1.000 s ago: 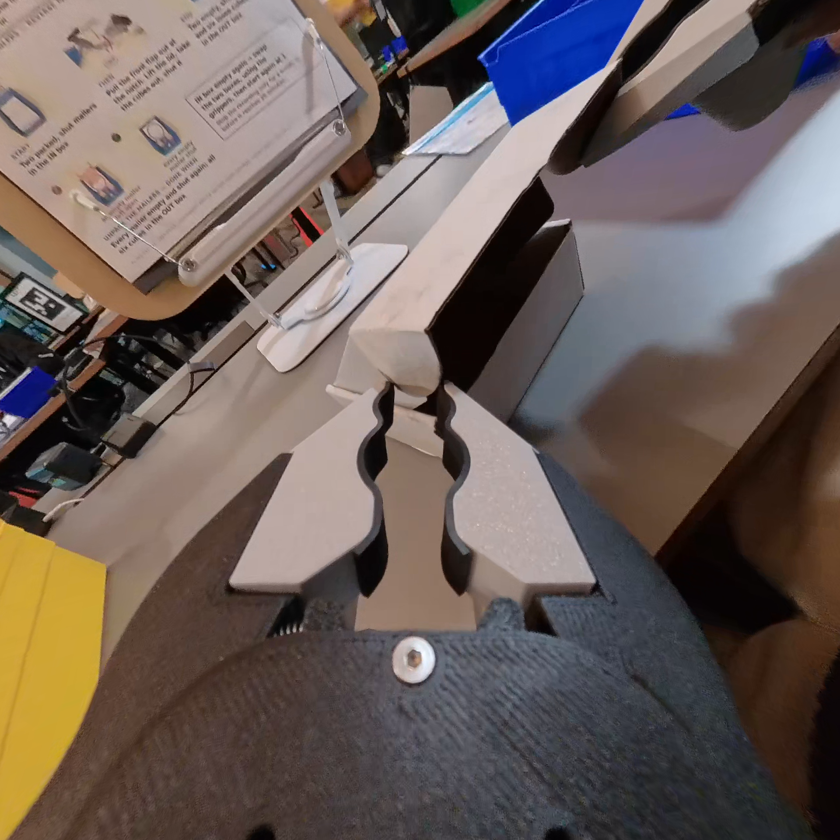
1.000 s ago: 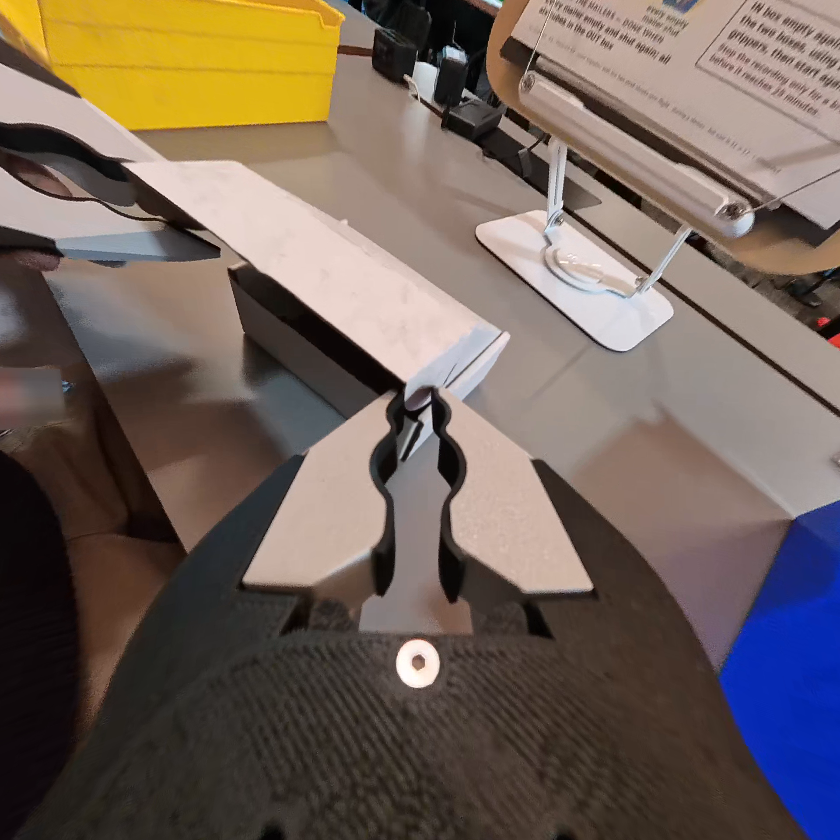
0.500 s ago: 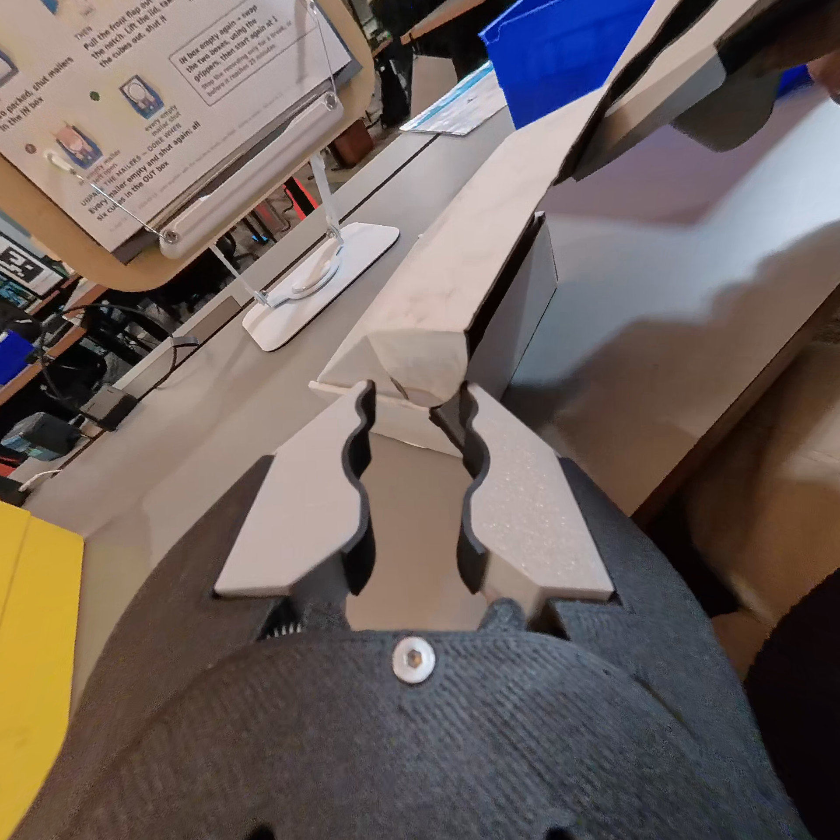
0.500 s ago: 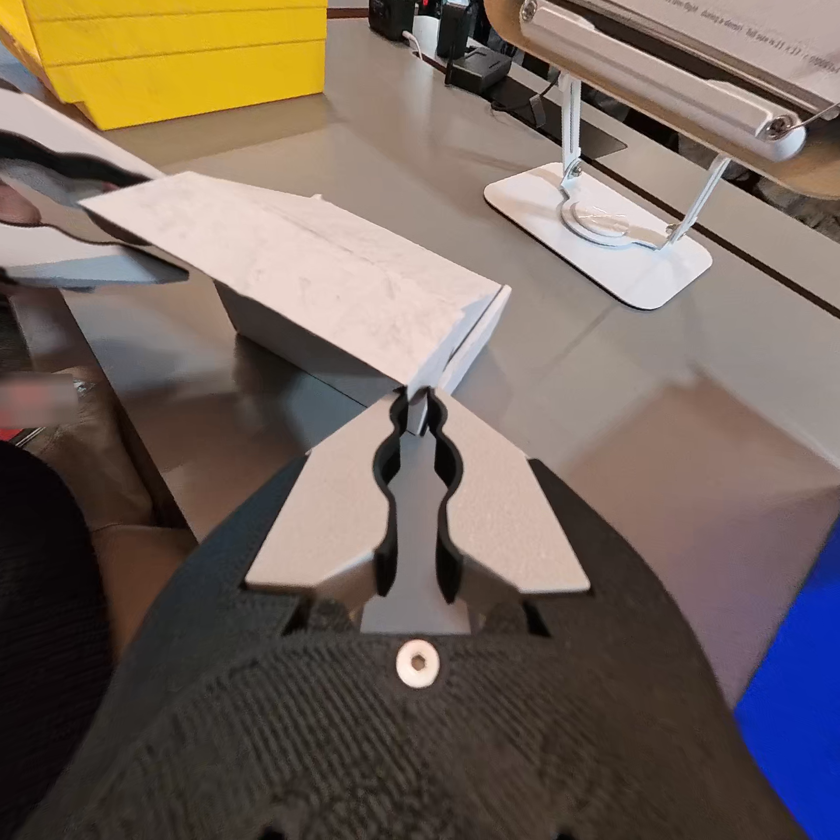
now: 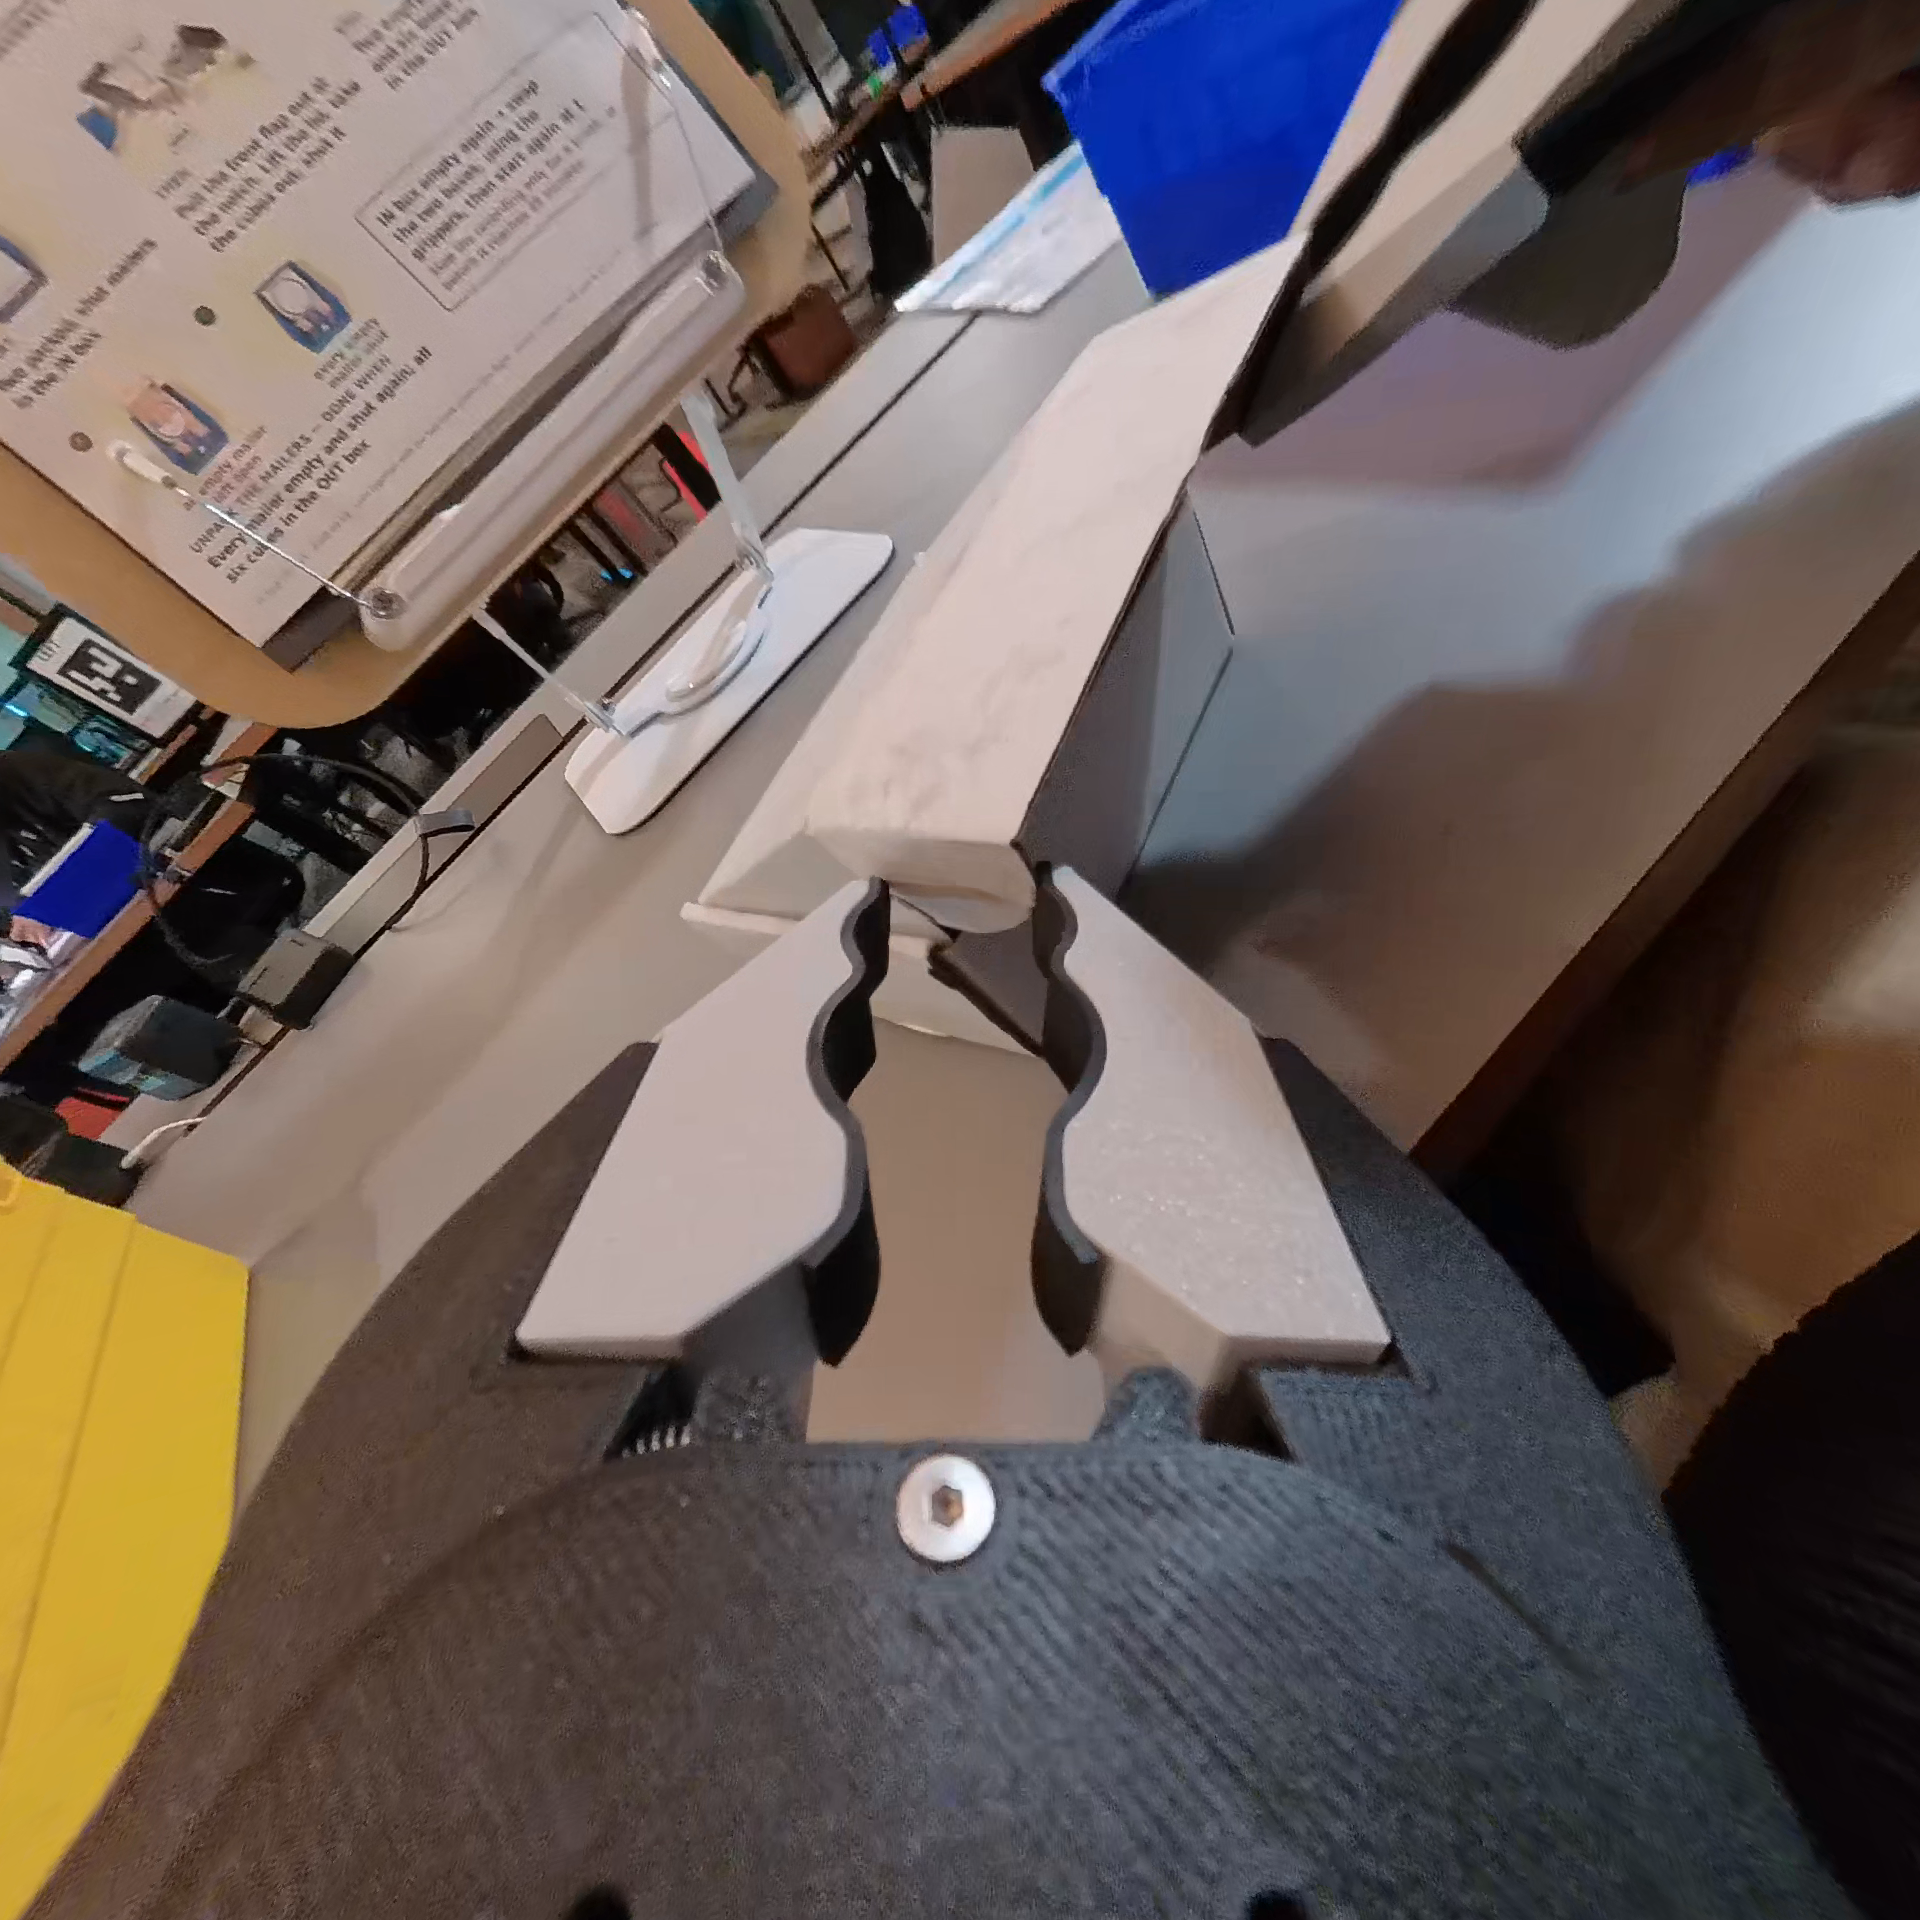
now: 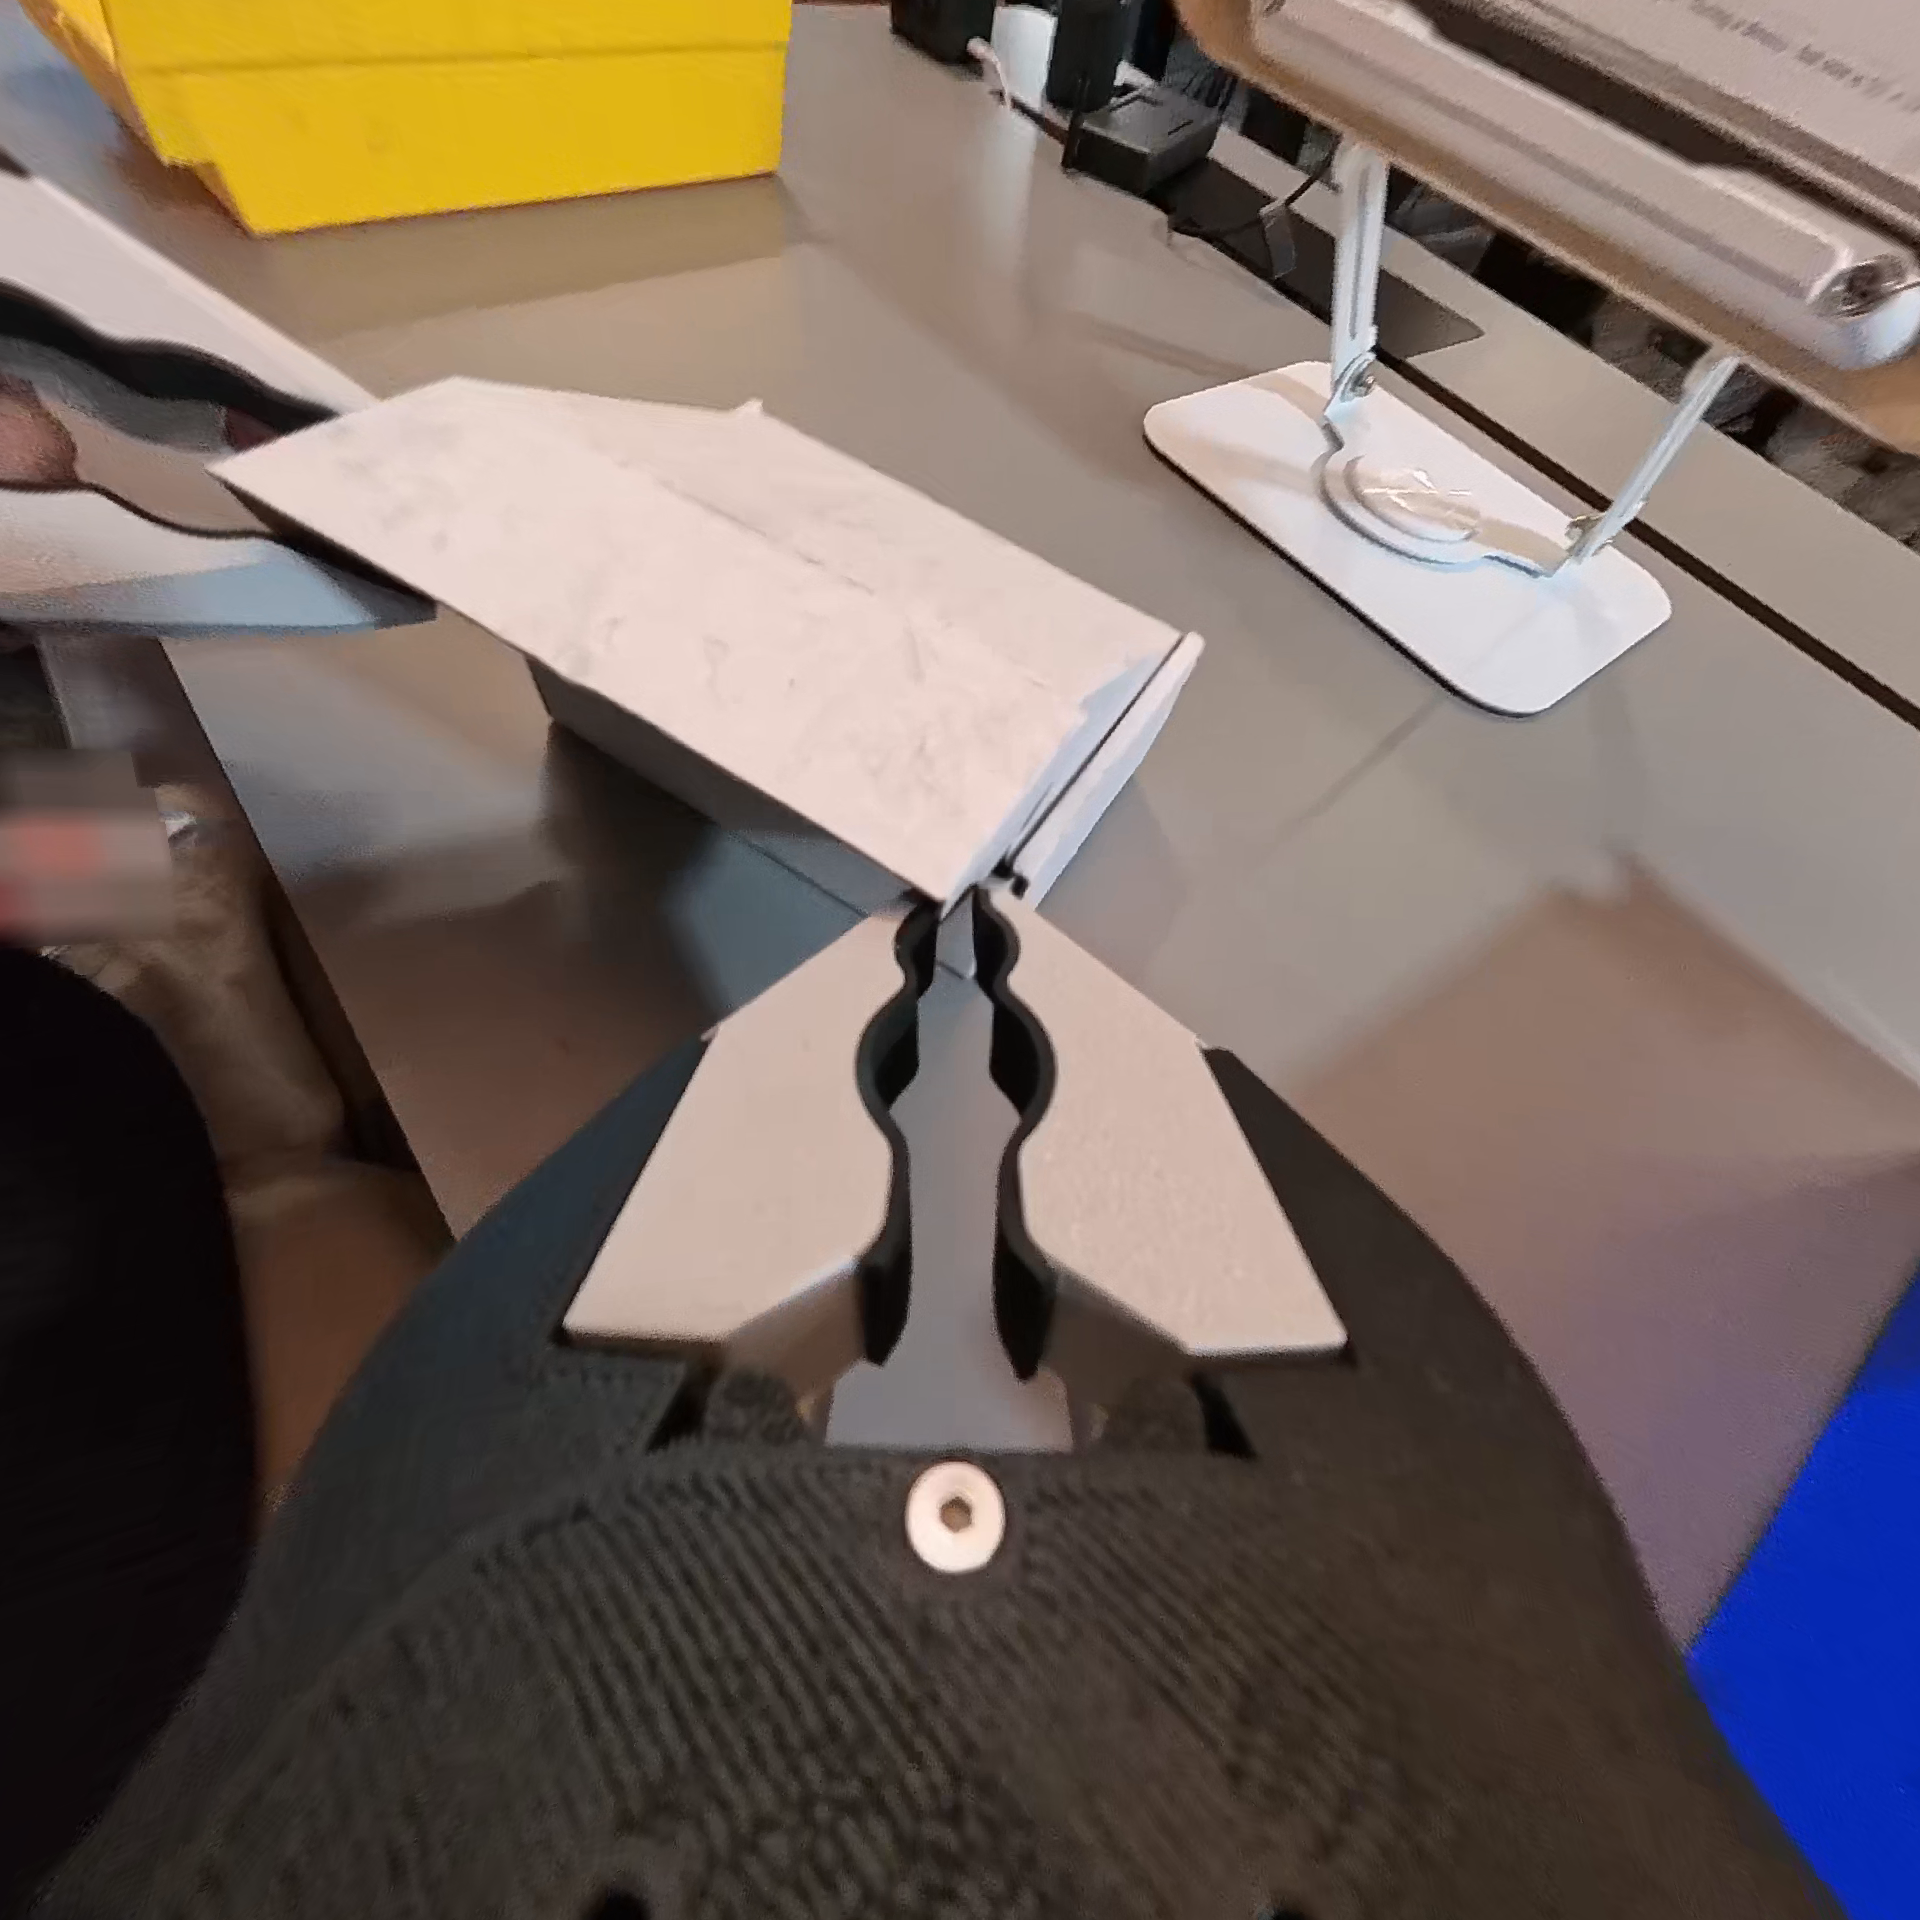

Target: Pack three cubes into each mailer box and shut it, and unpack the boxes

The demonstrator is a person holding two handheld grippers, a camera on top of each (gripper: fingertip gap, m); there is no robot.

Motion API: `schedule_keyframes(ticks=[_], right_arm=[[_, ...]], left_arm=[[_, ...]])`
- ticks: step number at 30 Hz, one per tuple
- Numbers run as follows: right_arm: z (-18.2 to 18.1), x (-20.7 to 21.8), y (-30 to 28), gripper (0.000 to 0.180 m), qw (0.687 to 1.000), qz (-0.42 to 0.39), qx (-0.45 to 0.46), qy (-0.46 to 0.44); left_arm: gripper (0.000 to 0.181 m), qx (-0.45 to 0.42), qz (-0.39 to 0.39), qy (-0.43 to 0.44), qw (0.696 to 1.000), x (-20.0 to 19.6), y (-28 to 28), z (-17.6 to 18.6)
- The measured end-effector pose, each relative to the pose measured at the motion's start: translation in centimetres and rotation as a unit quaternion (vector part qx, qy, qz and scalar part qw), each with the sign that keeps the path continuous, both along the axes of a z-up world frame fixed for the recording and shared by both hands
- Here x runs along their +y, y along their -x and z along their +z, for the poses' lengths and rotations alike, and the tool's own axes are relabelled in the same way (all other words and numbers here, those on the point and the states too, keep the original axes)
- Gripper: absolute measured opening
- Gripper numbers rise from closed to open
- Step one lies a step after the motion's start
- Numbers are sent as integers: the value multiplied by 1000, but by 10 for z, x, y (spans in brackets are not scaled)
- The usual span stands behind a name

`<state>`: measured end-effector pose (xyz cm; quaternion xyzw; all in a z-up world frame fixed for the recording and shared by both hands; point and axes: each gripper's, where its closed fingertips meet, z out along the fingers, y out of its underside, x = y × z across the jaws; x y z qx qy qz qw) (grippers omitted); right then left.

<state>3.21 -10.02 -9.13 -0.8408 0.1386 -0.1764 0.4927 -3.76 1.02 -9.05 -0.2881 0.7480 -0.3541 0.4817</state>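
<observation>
One mailer box (image 6: 727,644) — two grippers, seemingly gripping its ends.

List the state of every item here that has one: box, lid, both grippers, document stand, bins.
White cardboard mailer box: resting on the grey table, not shut.
White lid flap: partly lowered, held at both ends.
Left gripper: jaws open around the lid's end.
Right gripper: jaws shut on the lid's corner.
White document stand: upright, holding a sheet.
Yellow plastic bin: contents hidden.
Blue plastic bin: contents hidden.
</observation>
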Motion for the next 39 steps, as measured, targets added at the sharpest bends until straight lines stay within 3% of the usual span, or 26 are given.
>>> schedule_keyframes(ticks=[9, 17, 21, 24, 33, 36, 39], right_arm=[[-16, 2, 2, 8, 999, 14, 11, 34], [-19, 1, -1, 8, 999, 11, 7, 42], [-23, 3, 0, 32, 999, 17, 12, 46], [-18, 5, 1, 37, 999, 22, 19, 28], [4, 0, -2, 30, 999, 15, -34, 3], [6, 0, 1, 21, 997, 12, -73, 28], [5, 0, 4, 17, 988, 0, -129, 83]], left_arm=[[12, 37, 3, -18, 999, 3, -2, -18], [12, 39, 10, -33, 999, 6, -1, -20], [13, 39, 10, -30, 999, 9, -1, -19], [13, 40, 7, -27, 999, 11, 0, -18], [30, 33, 17, -56, 998, 14, 3, -13], [45, 23, 42, -60, 997, 18, 3, -9], [45, 2, 21, -50, 999, 10, 10, -6]])
